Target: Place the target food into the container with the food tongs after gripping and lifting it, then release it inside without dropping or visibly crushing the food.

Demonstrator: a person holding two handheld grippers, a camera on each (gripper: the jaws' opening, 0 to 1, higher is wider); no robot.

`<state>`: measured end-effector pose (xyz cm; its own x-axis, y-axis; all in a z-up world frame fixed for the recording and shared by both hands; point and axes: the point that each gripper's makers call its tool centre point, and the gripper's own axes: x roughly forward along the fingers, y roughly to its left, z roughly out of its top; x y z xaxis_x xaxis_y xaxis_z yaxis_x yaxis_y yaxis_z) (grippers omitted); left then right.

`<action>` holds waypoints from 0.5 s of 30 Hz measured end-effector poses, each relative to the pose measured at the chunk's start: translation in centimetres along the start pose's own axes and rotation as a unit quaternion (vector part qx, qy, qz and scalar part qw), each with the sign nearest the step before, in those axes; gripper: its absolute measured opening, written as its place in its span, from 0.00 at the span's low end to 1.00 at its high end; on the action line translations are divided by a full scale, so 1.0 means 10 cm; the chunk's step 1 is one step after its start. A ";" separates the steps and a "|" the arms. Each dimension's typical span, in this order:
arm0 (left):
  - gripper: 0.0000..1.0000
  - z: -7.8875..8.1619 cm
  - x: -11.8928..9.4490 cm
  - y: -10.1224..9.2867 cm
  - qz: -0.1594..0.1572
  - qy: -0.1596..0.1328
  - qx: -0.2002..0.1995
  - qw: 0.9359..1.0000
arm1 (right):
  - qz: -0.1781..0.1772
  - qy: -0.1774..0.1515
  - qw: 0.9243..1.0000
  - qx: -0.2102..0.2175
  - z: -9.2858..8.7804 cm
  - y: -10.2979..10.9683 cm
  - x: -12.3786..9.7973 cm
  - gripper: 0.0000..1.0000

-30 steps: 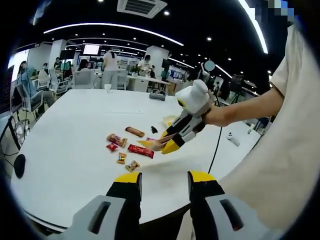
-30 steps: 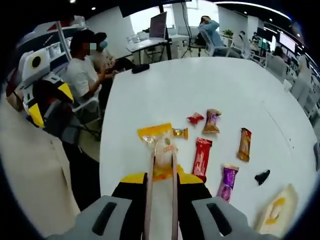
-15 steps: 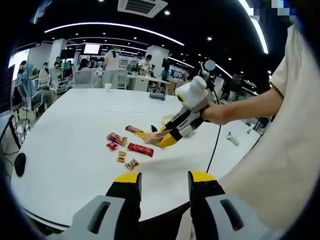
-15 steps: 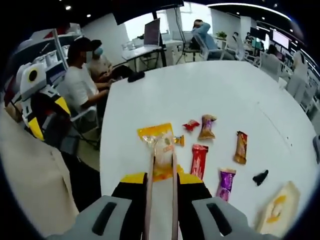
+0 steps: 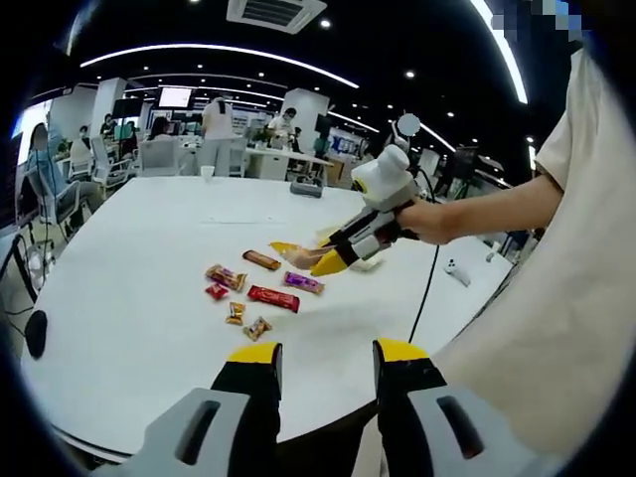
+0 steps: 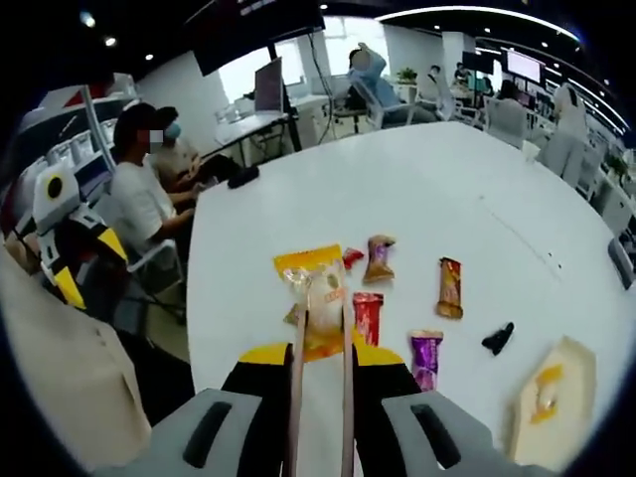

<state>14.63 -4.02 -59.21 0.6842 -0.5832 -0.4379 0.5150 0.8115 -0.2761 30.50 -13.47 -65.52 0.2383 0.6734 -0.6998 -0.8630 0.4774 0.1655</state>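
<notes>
The right gripper (image 6: 320, 370) squeezed the tongs (image 6: 320, 397), pinching the yellow packet (image 6: 315, 288) aloft (clear of the table (image 6: 447, 209)) for carrying toward the container (image 6: 550, 399).

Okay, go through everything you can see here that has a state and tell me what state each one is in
right gripper: shut on the tongs
tongs: closed on the yellow packet
yellow packet: gripped by the tongs, held above the table
left gripper: open, holding nothing
container: lying on the table, open, something yellow already inside
purple snack: lying flat on the table, untouched
</notes>
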 end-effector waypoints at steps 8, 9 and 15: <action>0.35 -0.01 0.03 -0.02 -0.007 0.003 0.000 1.000 | -0.023 -0.016 0.999 0.028 0.02 -0.18 -0.09 0.22; 0.35 -0.01 0.03 -0.02 -0.008 0.004 0.001 1.000 | -0.029 -0.020 0.999 0.035 0.02 -0.21 -0.12 0.22; 0.35 -0.01 0.07 -0.03 -0.013 0.006 0.002 1.000 | -0.043 -0.030 0.997 0.056 0.00 -0.29 -0.20 0.22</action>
<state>14.91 -4.62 -59.51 0.6646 -0.6032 -0.4410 0.5342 0.7962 -0.2839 32.57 -16.20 -64.60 0.3378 0.6582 -0.6728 -0.7837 0.5925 0.1862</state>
